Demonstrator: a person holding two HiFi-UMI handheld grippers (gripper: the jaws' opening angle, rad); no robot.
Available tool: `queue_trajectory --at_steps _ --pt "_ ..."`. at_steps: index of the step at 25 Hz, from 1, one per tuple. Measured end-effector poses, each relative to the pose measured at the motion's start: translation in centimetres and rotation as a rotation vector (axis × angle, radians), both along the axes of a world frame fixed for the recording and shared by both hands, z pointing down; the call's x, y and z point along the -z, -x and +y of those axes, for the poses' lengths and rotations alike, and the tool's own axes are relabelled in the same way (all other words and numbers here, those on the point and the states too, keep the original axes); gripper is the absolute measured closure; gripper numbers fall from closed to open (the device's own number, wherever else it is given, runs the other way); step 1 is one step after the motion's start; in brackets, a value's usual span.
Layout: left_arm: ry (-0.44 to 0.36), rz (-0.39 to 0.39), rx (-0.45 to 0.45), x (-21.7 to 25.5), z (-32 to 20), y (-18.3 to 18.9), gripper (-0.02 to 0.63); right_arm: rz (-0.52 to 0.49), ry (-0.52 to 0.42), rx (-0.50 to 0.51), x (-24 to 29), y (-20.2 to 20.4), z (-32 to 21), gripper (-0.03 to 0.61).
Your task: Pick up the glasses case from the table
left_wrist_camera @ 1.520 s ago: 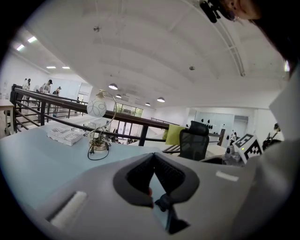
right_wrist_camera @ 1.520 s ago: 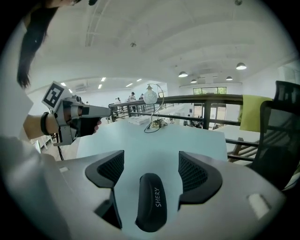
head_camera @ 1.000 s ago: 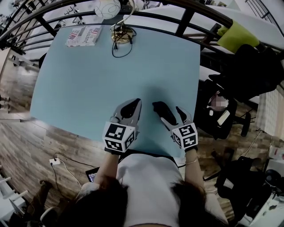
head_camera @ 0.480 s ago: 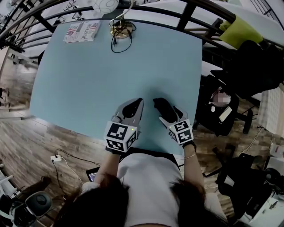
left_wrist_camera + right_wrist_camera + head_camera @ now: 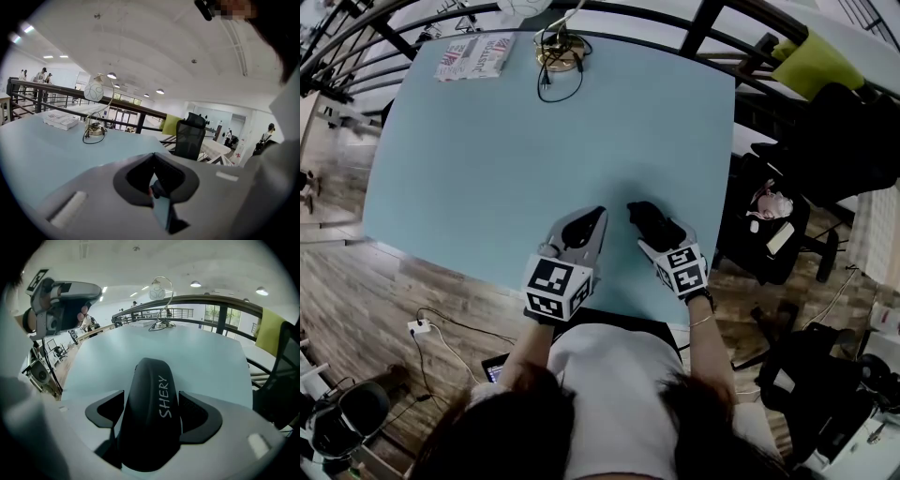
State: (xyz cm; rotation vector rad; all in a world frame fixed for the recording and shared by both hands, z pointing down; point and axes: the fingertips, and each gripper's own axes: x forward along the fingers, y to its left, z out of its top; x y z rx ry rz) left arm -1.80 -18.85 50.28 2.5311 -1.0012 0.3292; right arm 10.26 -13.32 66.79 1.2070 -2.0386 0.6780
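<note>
"Black shell, is it in hand? Where is the glasses case (image 5: 150, 413) now?"

"Between the 2 jaws of my right gripper (image 5: 661, 234). They are closed onto its sides, about as far apart as the case is wide, with its rounded end sticking out ahead. It sits over the near edge of the pale blue table (image 5: 487, 141). I judge the grasp made. I cannot tell if the case has cleared the top, so the lift may be what is left."

"And your other tool?"

"My left gripper (image 5: 591, 220) is just beside it, jaws together with nothing in them."

"Anything inside the case?"

"It is closed, so I cannot see. It is the only container here. A printed packet (image 5: 473, 56) and a lamp base (image 5: 560, 58) with its cable lie well apart at the far edge."
</note>
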Motion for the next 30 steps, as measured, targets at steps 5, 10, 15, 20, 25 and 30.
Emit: queue_trajectory --at_steps 5,10,15,20,25,30 --pt "0.007 -0.003 0.004 -0.4 0.0 0.2 0.557 0.001 0.004 -0.005 -0.7 0.0 -0.4 0.241" --pt "0.008 -0.005 0.008 -0.4 0.1 0.3 0.557 -0.003 -0.001 -0.002 -1.0 0.1 -0.5 0.241" --pt "0.006 -0.006 0.017 -0.3 0.2 0.6 0.557 -0.022 -0.003 -0.013 -1.3 0.3 -0.4 0.238" --pt "0.006 -0.016 0.019 -0.3 0.4 0.8 0.557 -0.023 -0.028 -0.033 -1.8 0.4 -0.3 0.233" --pt "0.004 -0.023 0.028 -0.2 0.6 1.5 0.557 -0.023 -0.032 -0.033 -1.7 0.6 -0.3 0.233" --pt "0.0 -0.025 0.029 -0.1 0.6 1.5 0.557 -0.017 -0.039 -0.042 -1.7 0.6 -0.3 0.235"
